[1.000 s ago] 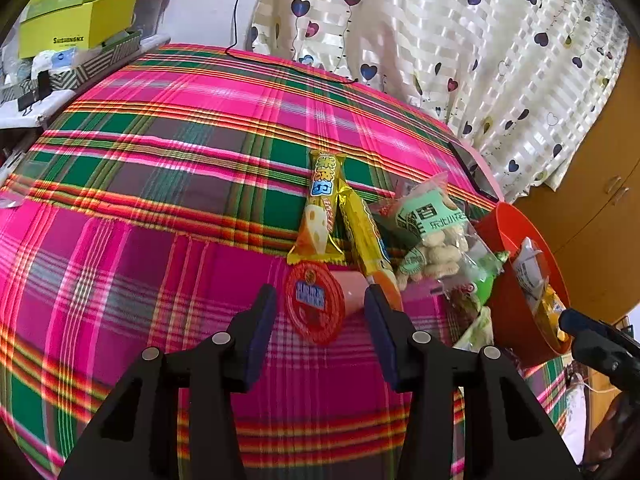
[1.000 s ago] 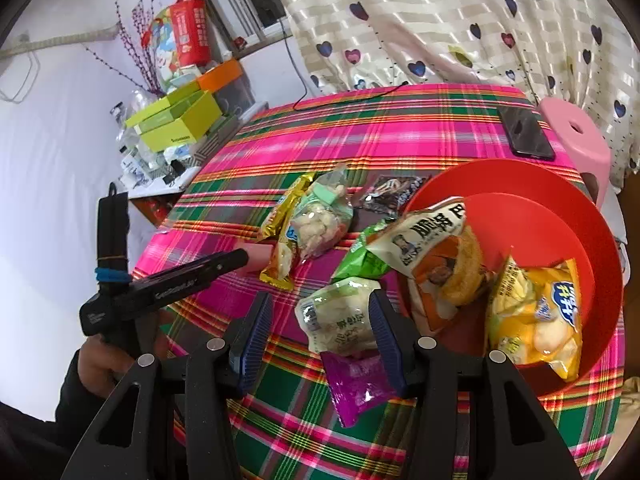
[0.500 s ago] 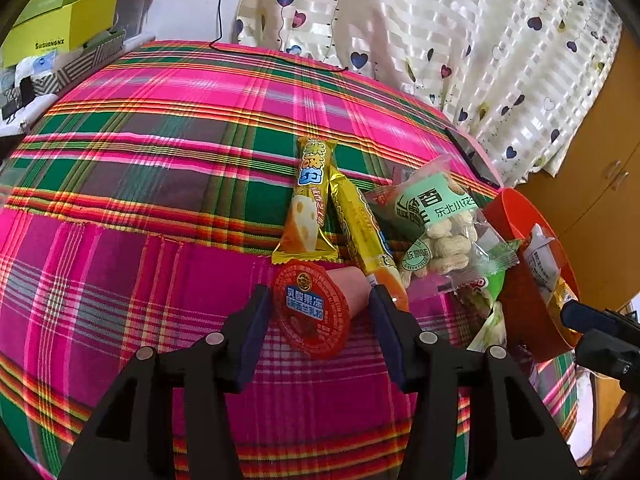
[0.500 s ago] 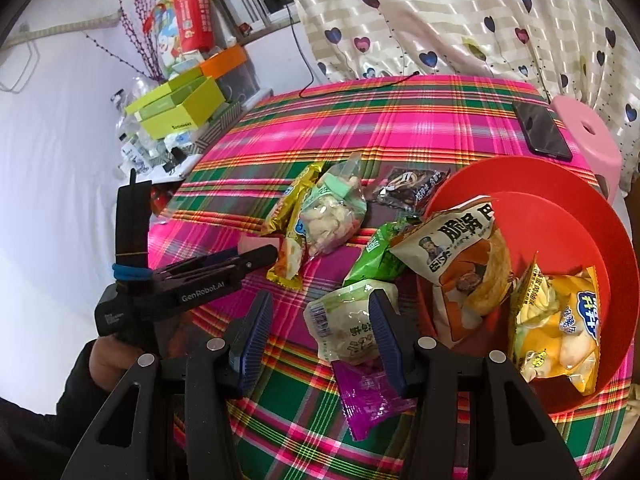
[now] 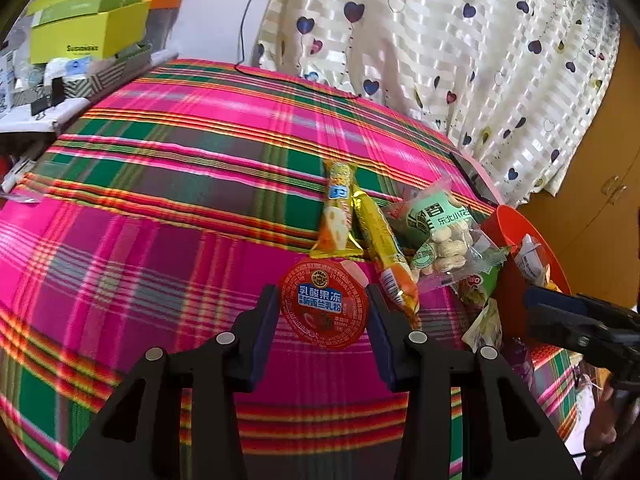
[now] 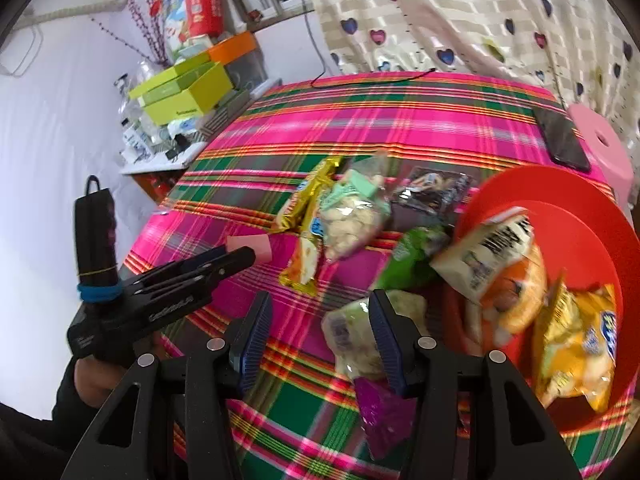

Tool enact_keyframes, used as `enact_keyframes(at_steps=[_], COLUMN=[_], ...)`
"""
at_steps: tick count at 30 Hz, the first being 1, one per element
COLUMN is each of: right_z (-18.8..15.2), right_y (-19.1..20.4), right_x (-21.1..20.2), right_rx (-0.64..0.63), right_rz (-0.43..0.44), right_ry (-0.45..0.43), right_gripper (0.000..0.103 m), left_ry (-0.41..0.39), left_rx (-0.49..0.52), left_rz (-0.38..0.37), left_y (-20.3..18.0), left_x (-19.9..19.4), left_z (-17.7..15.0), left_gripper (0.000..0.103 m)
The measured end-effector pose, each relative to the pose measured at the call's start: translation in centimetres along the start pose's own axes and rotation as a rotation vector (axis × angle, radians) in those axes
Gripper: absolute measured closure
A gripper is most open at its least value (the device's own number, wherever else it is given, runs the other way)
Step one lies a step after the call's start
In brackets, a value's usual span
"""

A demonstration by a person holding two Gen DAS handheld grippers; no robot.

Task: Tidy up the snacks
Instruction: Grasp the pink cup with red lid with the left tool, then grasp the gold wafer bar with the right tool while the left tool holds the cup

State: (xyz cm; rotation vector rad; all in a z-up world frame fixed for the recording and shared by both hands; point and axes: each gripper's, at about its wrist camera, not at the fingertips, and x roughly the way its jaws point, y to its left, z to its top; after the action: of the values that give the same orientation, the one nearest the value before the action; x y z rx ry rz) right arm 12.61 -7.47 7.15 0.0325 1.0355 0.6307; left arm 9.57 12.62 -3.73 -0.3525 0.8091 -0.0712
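1. Jelly cup (image 5: 324,305), red foil lid, pink body: lies on its side on the plaid-covered bench (image 5: 160,208), between the fingers of the left tongs (image 5: 322,316).
2. Left tongs: jaws have just been closing around the cup; both pads sit at its rim, apparently grasping it.
3. Right tongs (image 6: 320,332): released, nothing gripped, one pad over a pale green snack bag (image 6: 352,332).
4. Red bowl (image 6: 580,216): holds two snack bags, beside loose packets.
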Motion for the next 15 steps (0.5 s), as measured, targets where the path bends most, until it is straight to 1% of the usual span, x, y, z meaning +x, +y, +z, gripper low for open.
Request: enact_keyframes(at_steps=[3,8,15], right_z=[0.6,1.6,2.9], right_y=[0.8,2.2,2.4], right_x=[1.6,4.2,8.0], right_rx=[-0.017,-0.053,-0.059], right_rz=[-0.002,0.003,-0.040], right_ry=[0.019,0.040,0.077], right_gripper=[0.054,0.055,0.055], left_ry=[-0.015,-0.019,-0.016], left_rx=[-0.002,-0.012,-0.037], left_rz=[0.023,0.056,0.085], left_y=[0.6,1.6,2.9], left_x=[-0.9,-1.4,-1.5], left_z=[-0.1,0.0,0.0], left_gripper=[0.059,0.059,0.059])
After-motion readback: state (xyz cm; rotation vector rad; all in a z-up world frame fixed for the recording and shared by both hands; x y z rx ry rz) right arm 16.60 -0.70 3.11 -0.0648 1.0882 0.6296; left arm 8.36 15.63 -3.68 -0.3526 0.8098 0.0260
